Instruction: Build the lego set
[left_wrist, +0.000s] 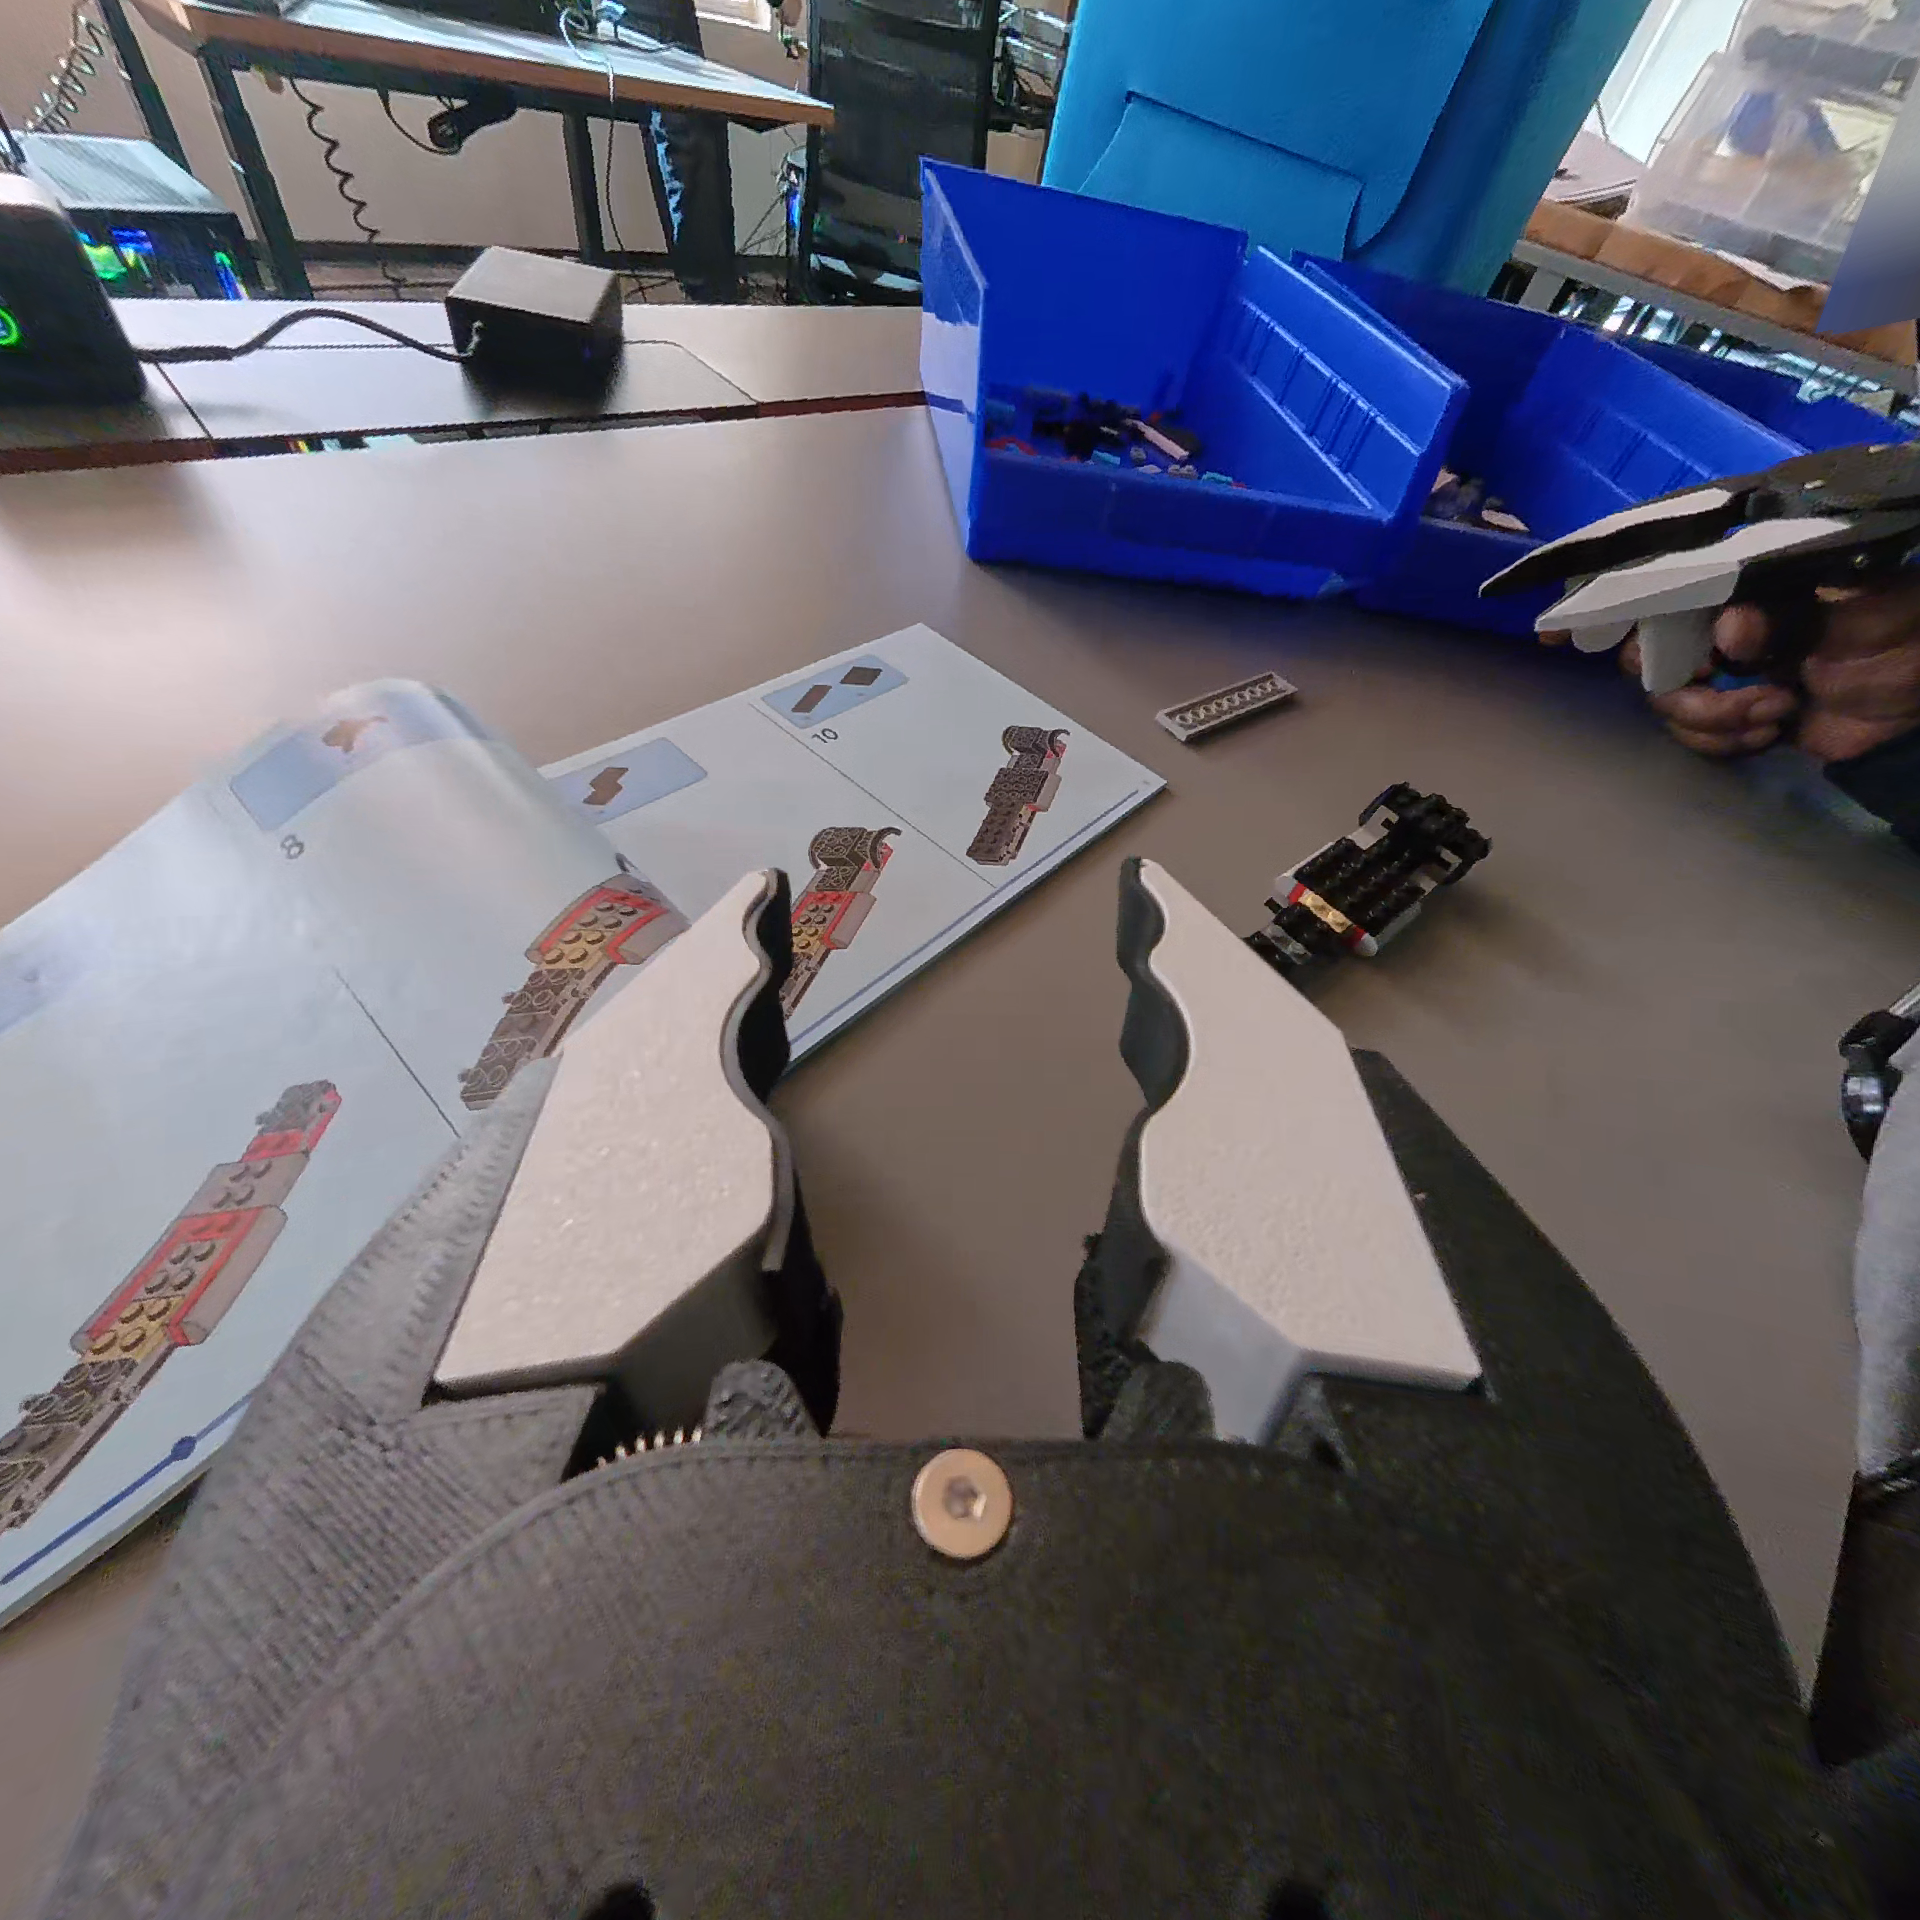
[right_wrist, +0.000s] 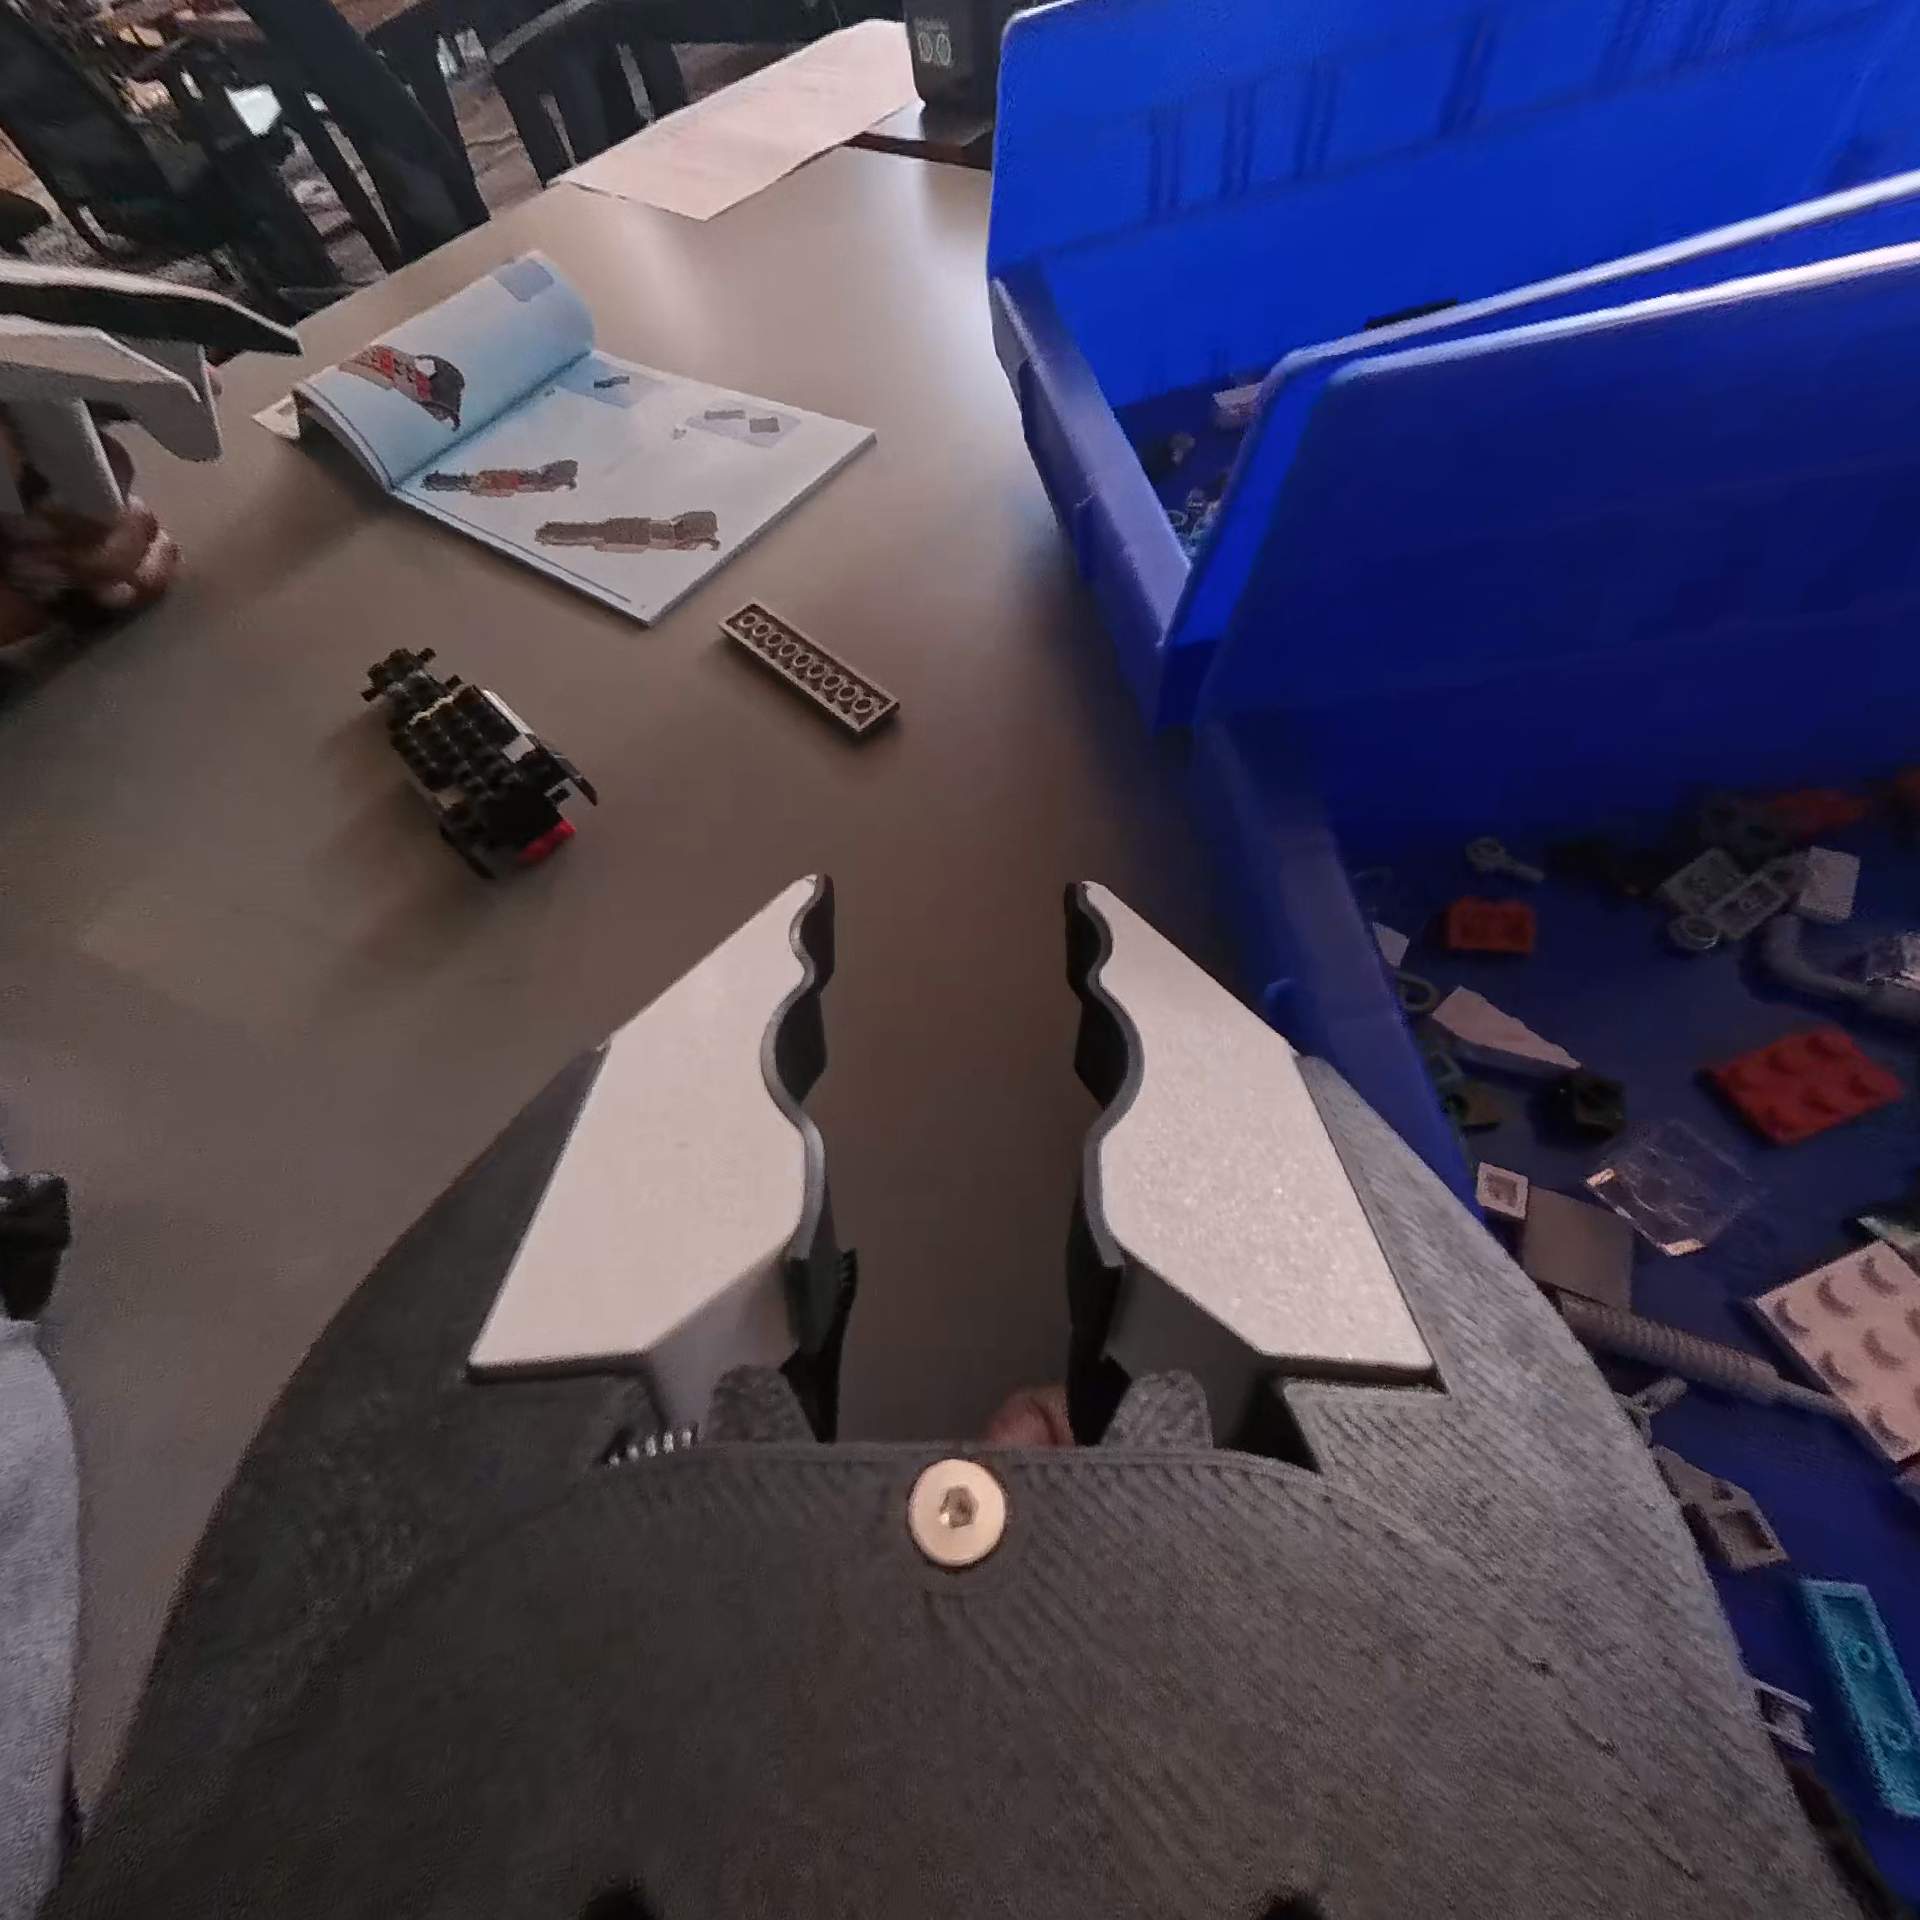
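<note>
A small black lego build (left_wrist: 1369, 881) with grey, red and gold bits lies on the brown table (left_wrist: 623, 561); it also shows in the right wrist view (right_wrist: 473, 764). A long grey studded plate (left_wrist: 1226, 707) lies beyond it, near the bins (right_wrist: 810, 665). My left gripper (left_wrist: 951, 878) is open and empty above the table, by the open instruction booklet (left_wrist: 416, 935). My right gripper (right_wrist: 948, 888) is open and empty beside the blue bins; it shows at the right edge of the left wrist view (left_wrist: 1527, 597).
Blue bins (left_wrist: 1174, 436) with loose lego pieces stand at the back right; the near bin (right_wrist: 1662, 1091) holds red, grey and teal parts. A black power brick (left_wrist: 535, 312) and cable lie at the back left. The booklet also shows in the right wrist view (right_wrist: 582, 436). The gap from one gripper's tips to the other's is roughly 35 centimeters. From my right tips it is roughly 15 centimeters to the long grey studded plate (left_wrist: 1226, 707); from my left, 20 centimeters. Seen from the right wrist view (right_wrist: 784, 654) as well.
</note>
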